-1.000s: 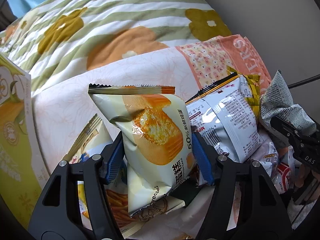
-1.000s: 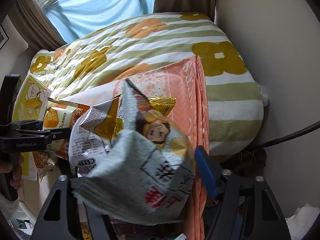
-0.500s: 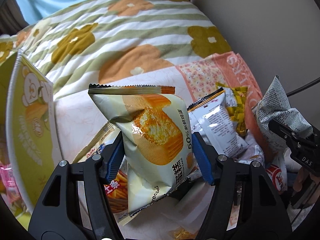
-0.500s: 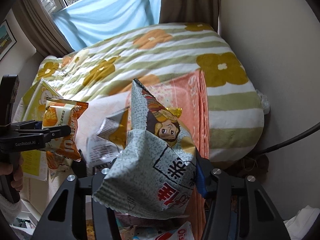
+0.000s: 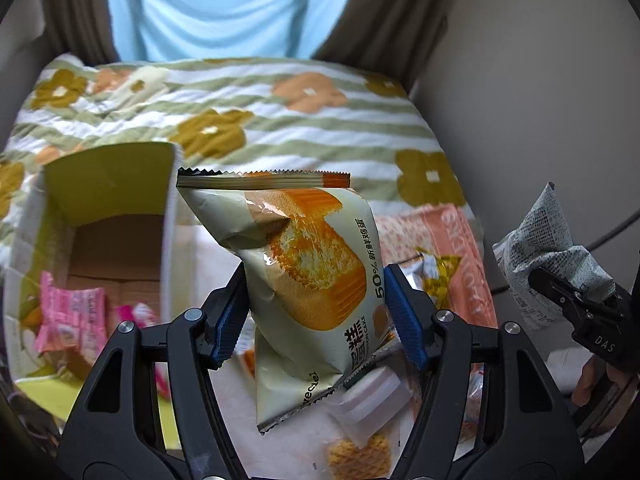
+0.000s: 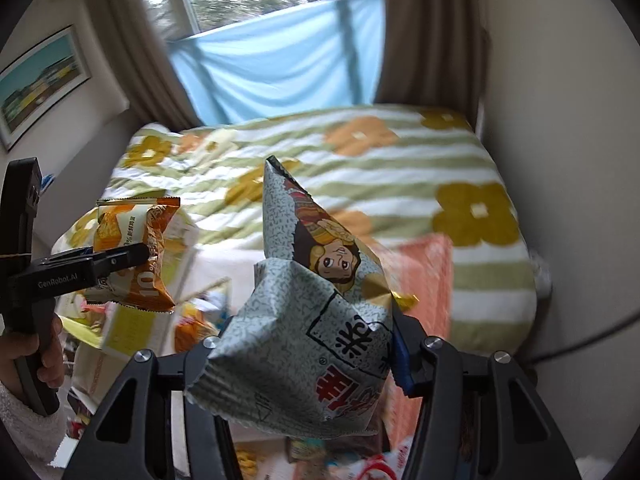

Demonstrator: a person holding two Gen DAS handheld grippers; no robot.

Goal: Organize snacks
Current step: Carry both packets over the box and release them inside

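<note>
Left tool clenched on cake packet, above bed. Right tool grasping grey speckled snack bag. Open yellow box at left.

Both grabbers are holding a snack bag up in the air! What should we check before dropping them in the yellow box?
1. Left gripper pinches the cake packet: ok, both blue pads press its sides.
2. Right gripper holds the grey cartoon bag: ok, clamped and crumpled.
3. Yellow box open on top: ok, flap up.
4. Room inside the box: ok, brown floor shows behind the pink packets.
5. The two grippers apart: ok, a gap shows between them.
6. Whether more snacks lie under the bags: cannot tell, partly hidden.
</note>
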